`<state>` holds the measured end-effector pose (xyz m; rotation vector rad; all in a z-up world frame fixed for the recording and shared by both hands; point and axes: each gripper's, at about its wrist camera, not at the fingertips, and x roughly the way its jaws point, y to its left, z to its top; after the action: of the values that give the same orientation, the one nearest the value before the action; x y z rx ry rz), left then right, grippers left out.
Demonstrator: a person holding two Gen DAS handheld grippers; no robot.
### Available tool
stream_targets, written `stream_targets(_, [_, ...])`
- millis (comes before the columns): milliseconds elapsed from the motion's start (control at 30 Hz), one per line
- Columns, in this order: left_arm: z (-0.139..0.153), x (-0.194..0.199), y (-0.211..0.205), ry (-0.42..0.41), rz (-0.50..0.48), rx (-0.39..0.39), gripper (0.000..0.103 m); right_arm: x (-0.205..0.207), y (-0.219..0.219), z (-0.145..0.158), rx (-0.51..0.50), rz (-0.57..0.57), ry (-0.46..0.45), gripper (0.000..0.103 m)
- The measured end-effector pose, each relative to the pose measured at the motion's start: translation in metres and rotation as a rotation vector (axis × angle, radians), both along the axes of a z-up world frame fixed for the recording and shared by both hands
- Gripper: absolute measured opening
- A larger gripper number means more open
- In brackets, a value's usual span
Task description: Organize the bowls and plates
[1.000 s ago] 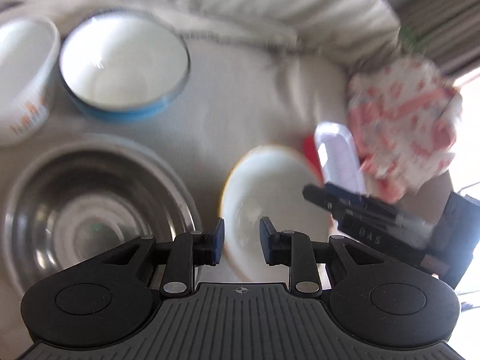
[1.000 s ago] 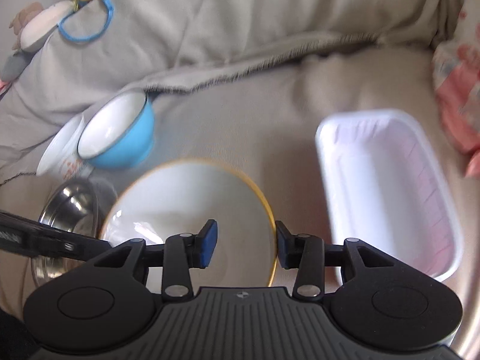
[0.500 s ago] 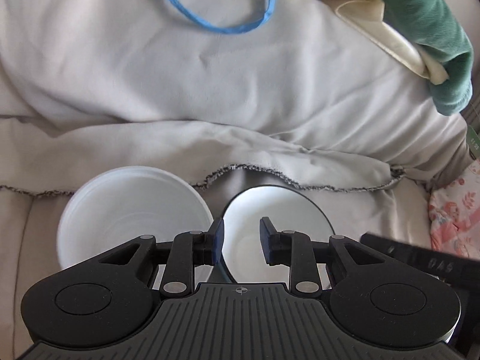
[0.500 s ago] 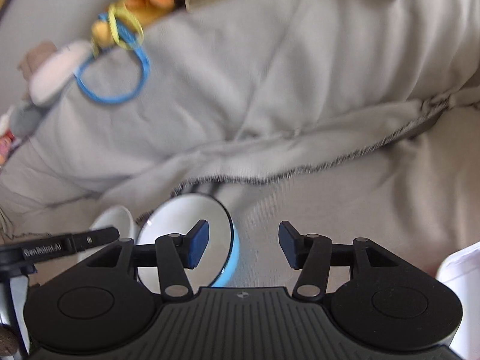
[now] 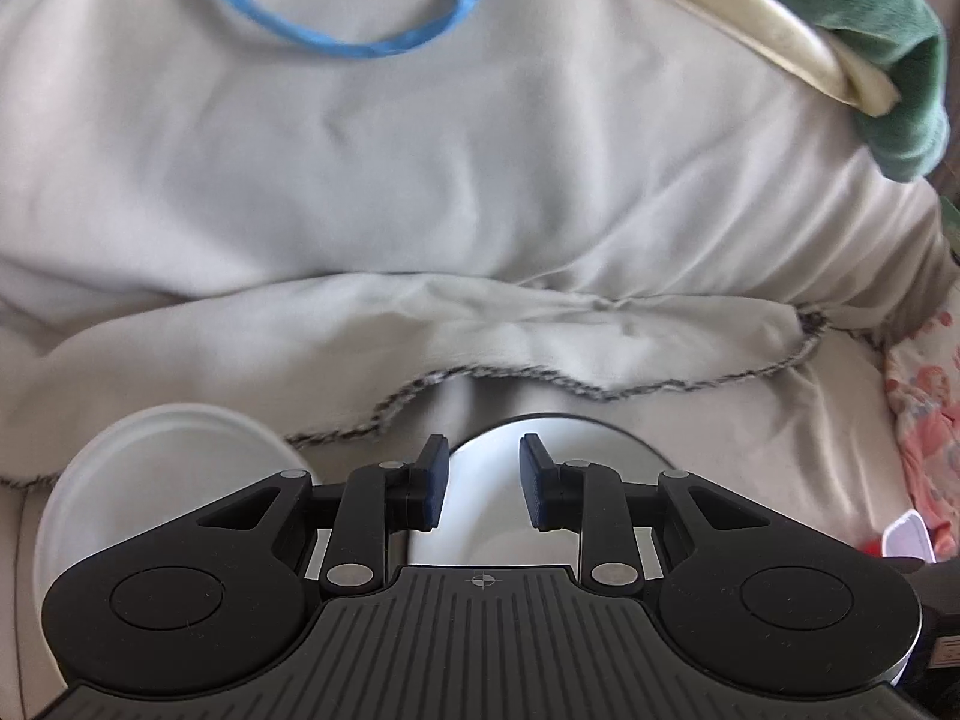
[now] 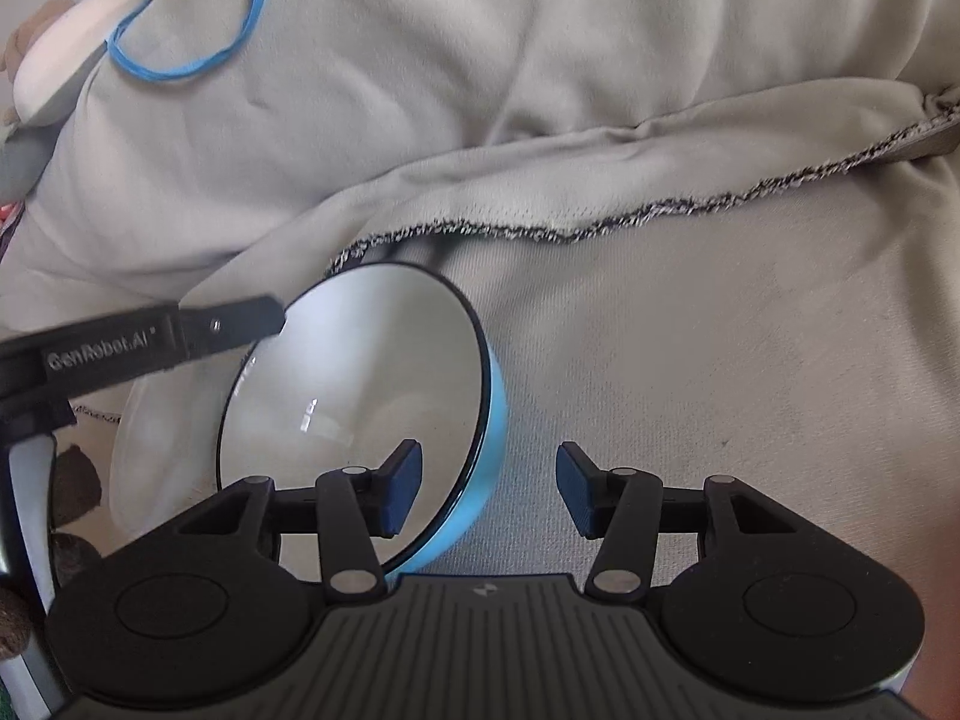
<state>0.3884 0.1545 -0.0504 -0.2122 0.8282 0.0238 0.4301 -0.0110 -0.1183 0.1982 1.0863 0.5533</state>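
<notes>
A blue bowl with a white inside (image 6: 360, 384) lies on grey cloth; in the left wrist view (image 5: 486, 516) it sits between and below my left fingers. A white bowl (image 5: 150, 480) stands just left of it, and shows behind it in the right wrist view (image 6: 162, 456). My left gripper (image 5: 478, 489) is open and empty over the blue bowl's far rim; its finger tip (image 6: 234, 324) reaches that rim in the right wrist view. My right gripper (image 6: 486, 492) is open and empty, its left finger over the blue bowl, its right finger over bare cloth.
A heaped grey blanket (image 5: 420, 180) with a dark stitched hem (image 6: 600, 228) rises behind the bowls. A blue ring (image 5: 336, 30) and a green cloth (image 5: 870, 42) lie on it. A pink patterned cloth (image 5: 924, 432) and a white tray's corner (image 5: 906, 540) are at right.
Both grippers swung up from the yellow-rimmed bowl and steel bowl to the blue and white bowls, then moved closer. The right jaws opened wider.
</notes>
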Motion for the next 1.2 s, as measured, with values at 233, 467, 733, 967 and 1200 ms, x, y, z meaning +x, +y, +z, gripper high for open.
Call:
stream_targets(233, [-0.012,0.012,0.0,0.071,0.037,0.099,0.032,0.001,0.002,-0.006,-0.002,0.016,0.026,0.051])
stream_targets(467, [-0.022,0.013,0.0,0.086,0.015,0.048,0.033,0.002,0.004,-0.008,0.024,0.037,0.033,0.04])
stream_targets(733, [-0.016,0.0,-0.011,0.158,-0.002,-0.123,0.036,0.0,-0.015,0.002,-0.02,-0.014,0.027,0.033])
stream_targets(967, [-0.024,-0.012,-0.047,0.219,-0.075,-0.112,0.036,-0.001,-0.056,0.012,-0.029,-0.091,0.007,0.033])
stream_targets(1200, [-0.041,-0.012,-0.052,0.225,-0.045,-0.119,0.036,-0.001,-0.049,0.012,-0.067,-0.09,-0.009,0.036])
